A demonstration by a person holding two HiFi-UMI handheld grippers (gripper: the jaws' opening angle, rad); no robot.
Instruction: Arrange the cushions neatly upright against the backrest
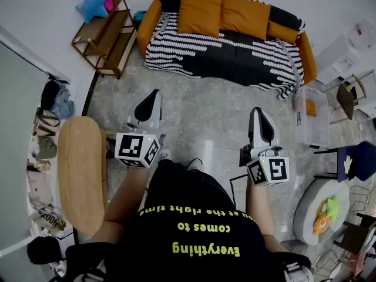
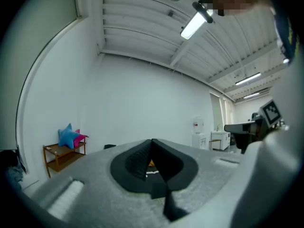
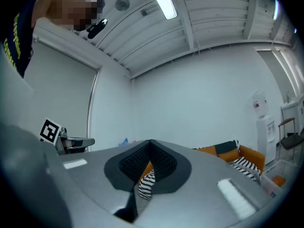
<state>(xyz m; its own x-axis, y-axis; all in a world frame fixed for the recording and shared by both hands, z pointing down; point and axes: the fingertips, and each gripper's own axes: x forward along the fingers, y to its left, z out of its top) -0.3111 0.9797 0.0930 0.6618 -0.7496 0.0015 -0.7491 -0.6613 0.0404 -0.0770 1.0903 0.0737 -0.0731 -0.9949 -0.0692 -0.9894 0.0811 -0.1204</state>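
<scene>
The sofa point(image 1: 229, 54) stands at the far side of the room, with orange arms and a black-and-white striped throw over the seat. Two orange cushions point(image 1: 200, 10) point(image 1: 244, 16) lean upright against its backrest, and a third orange one point(image 1: 282, 33) lies lower at the right end. Both grippers are held level over the floor, well short of the sofa. My left gripper point(image 1: 151, 103) point(image 2: 153, 144) is shut and holds nothing. My right gripper point(image 1: 261, 120) point(image 3: 151, 146) is also shut and holds nothing; the sofa's striped throw point(image 3: 148, 184) shows through the gap under its jaws.
A wooden shelf point(image 1: 108, 37) with blue and pink star cushions point(image 1: 98, 2) stands left of the sofa. An oval wooden table point(image 1: 81, 172) is at my left. At the right are a clear box point(image 1: 311, 115), a blue chair point(image 1: 355, 160) and a round white stool point(image 1: 317, 210).
</scene>
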